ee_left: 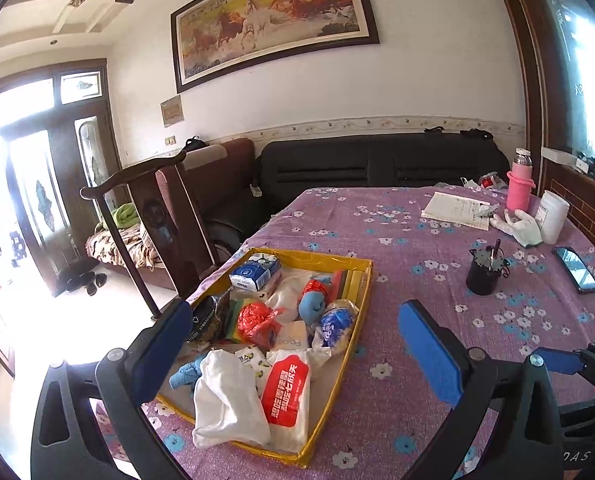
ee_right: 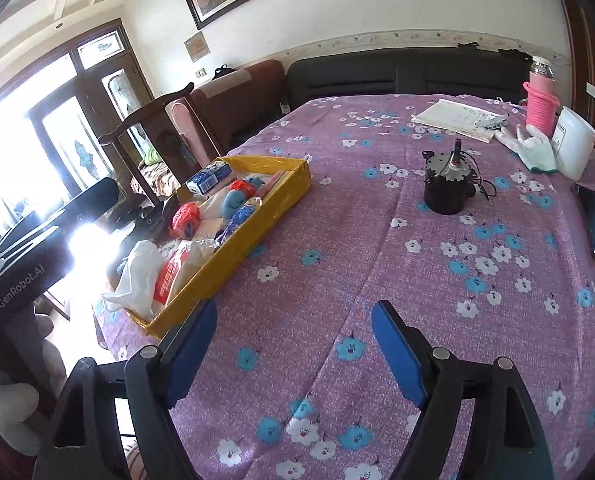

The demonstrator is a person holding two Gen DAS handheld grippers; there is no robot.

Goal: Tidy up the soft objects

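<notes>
Your left gripper (ee_left: 293,344) hovers spread and empty over the yellow tray (ee_left: 329,258) of soft objects at the table's left edge. Your right gripper (ee_right: 293,346) hangs spread over bare purple floral cloth (ee_right: 337,216). Black sofa (ee_left: 377,160) behind.

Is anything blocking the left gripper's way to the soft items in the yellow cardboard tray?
Nothing visible does. The left gripper hangs open directly over the yellow cardboard tray, with the white cloth bag and red-and-white wipes pack lying uncovered on top, nearest its fingers.
</notes>
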